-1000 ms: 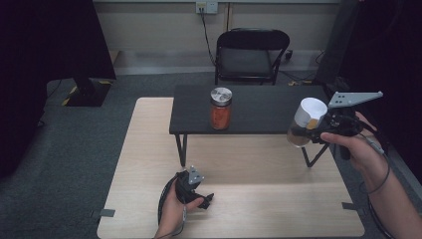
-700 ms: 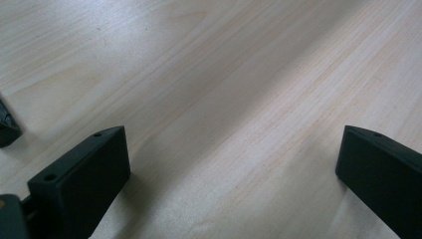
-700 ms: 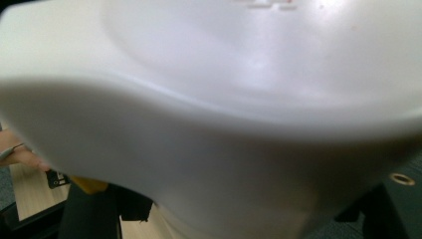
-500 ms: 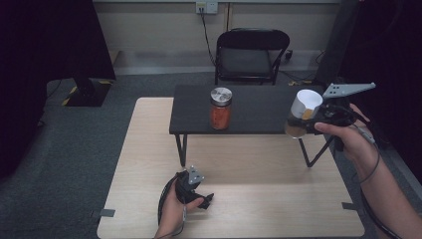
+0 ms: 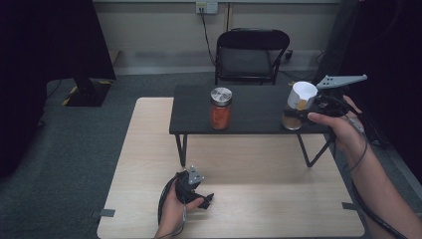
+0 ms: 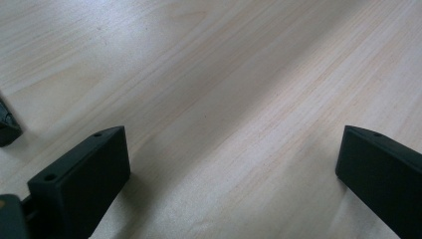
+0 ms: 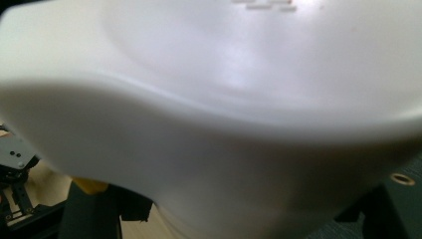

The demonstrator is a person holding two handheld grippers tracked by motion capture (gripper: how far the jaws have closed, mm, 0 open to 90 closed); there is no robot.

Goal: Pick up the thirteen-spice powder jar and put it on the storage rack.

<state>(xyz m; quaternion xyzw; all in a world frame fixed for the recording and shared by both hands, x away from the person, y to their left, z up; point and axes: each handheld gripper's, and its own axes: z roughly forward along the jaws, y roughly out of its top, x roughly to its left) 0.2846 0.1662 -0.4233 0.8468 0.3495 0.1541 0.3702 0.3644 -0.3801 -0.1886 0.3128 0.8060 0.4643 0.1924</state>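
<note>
My right gripper (image 5: 300,107) is shut on a jar with a white lid (image 5: 302,95) and brownish contents, tilted, its base at the right end of the small black table (image 5: 259,112). That white lid (image 7: 209,99) looms large and close in the right gripper view. A second jar (image 5: 220,108), orange inside with a silver lid, stands upright near the black table's middle. My left gripper (image 5: 196,193) rests low on the light wooden table (image 5: 144,149) near its front edge. Its jaws stand wide open over bare wood (image 6: 229,174).
A black folding chair (image 5: 251,52) stands behind the black table. A dark stand with a flat base (image 5: 87,92) sits on the carpet at the left. The black table's thin legs (image 5: 181,149) rest on the wooden top.
My right gripper has carried the white-lidded jar left and down to the black table's right end. The left gripper has stayed still.
</note>
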